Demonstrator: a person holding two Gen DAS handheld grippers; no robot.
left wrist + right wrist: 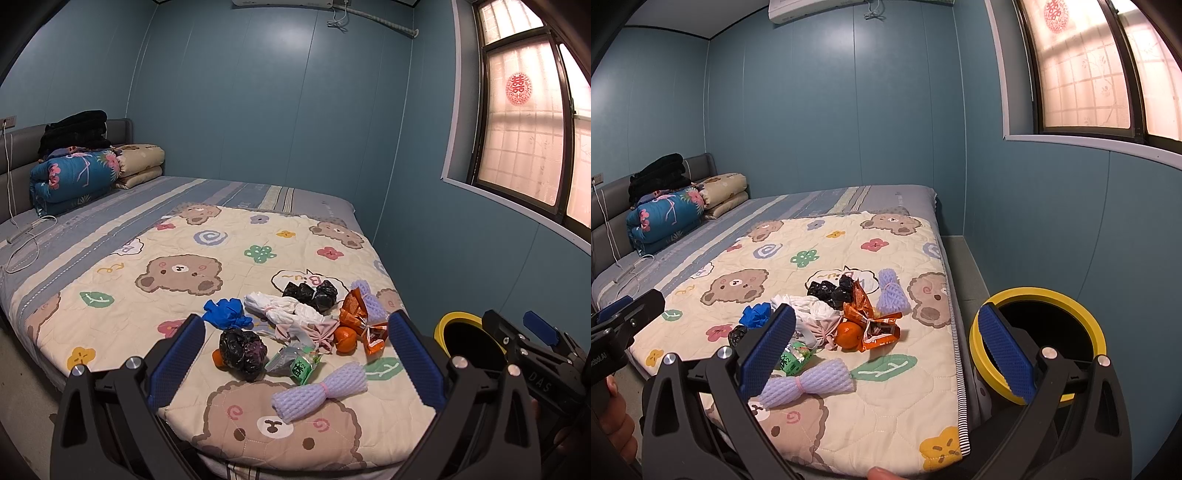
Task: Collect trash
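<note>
Both hand-held grippers — left [295, 363], right [886, 354] — wide apart, empty, above the trash heap [295, 325] beside yellow-rimmed bin [1039, 295]

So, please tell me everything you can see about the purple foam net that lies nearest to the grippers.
The purple foam net is a soft, pale lilac mesh sleeve, pinched at its middle by a thin pink band, so it looks like a bow. It lies flat on the bear-print quilt, apart from the other litter; the green packet is closest. Nothing grips it.

Black tongs [295, 358], blue ridged pads [177, 362]
</note>
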